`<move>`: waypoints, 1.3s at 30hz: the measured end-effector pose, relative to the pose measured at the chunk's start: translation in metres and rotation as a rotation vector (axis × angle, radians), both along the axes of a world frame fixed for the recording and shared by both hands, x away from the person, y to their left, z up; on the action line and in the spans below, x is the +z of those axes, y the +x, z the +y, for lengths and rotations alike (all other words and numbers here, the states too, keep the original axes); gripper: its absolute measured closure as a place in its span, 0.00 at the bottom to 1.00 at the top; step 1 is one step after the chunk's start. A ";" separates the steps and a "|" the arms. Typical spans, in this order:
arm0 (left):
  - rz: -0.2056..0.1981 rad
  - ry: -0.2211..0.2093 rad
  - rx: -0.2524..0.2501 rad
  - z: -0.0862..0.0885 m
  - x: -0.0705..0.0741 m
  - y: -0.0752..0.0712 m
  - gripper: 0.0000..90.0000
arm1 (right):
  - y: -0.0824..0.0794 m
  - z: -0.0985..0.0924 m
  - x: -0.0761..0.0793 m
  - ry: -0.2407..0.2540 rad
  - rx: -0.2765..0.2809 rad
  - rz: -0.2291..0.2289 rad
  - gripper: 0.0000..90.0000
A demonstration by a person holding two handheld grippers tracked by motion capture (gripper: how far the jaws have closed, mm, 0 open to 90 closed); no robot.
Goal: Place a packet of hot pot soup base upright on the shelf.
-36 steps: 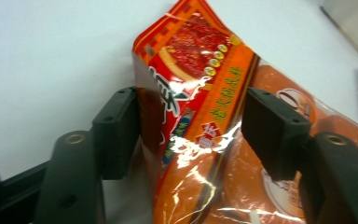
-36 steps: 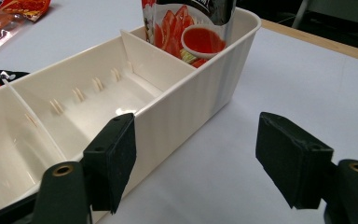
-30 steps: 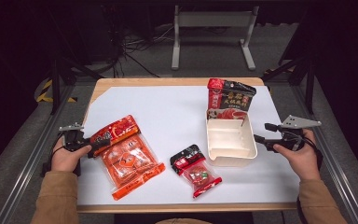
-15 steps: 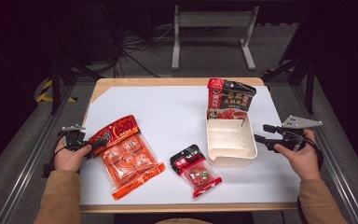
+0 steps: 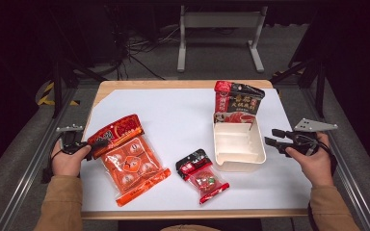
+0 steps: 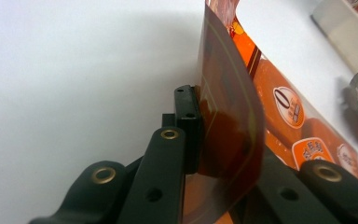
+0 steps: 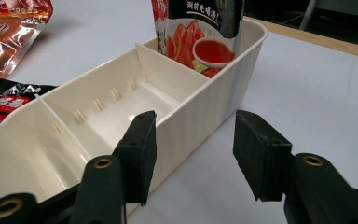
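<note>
Two grippers in view. Left gripper (image 5: 92, 146) fingers, open a second ago, now clamp the glossy orange pouch (image 5: 130, 159), its top edge raised off the white surface (image 5: 173, 115), left of the cream ribbed tray (image 5: 238, 161). Right gripper (image 7: 193, 154) fingers straddle the tray's wall, have just been closing, not yet pressing.

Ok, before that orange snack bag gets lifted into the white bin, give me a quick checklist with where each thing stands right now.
1. Left gripper clamped on the orange bag: ok, its edge is pinched between the pads.
2. Bag off the table: not ok, most of it lies flat.
3. White bin has free compartments: ok, the near ones are empty; the dark pouch stands in the far one.
4. Right gripper steadying the bin: not ok, the jaws have been closing but straddle the wall without pressing.
5. Small red packet clear of the path: cannot tell.
</note>
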State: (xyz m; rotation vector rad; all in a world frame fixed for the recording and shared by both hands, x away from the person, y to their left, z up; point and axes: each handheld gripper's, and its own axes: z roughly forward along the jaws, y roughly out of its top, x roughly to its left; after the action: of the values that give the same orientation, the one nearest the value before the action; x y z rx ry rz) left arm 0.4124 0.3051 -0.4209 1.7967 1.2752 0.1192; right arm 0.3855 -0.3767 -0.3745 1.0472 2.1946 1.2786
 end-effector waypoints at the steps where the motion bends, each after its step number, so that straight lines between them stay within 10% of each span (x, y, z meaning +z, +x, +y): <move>1: -0.007 -0.002 0.000 -0.001 0.002 -0.001 1.00 | 0.000 0.000 0.001 0.003 0.000 0.000 0.57; 39: -0.345 -0.027 -0.111 -0.051 0.097 -0.047 1.00 | -0.013 0.014 0.022 0.030 0.021 -0.041 0.68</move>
State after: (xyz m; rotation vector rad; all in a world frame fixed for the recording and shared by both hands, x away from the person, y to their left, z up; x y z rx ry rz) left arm 0.3649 0.2540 -0.3242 1.7300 0.9271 0.3338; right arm 0.3726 -0.3626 -0.3526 1.0024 2.1681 1.3344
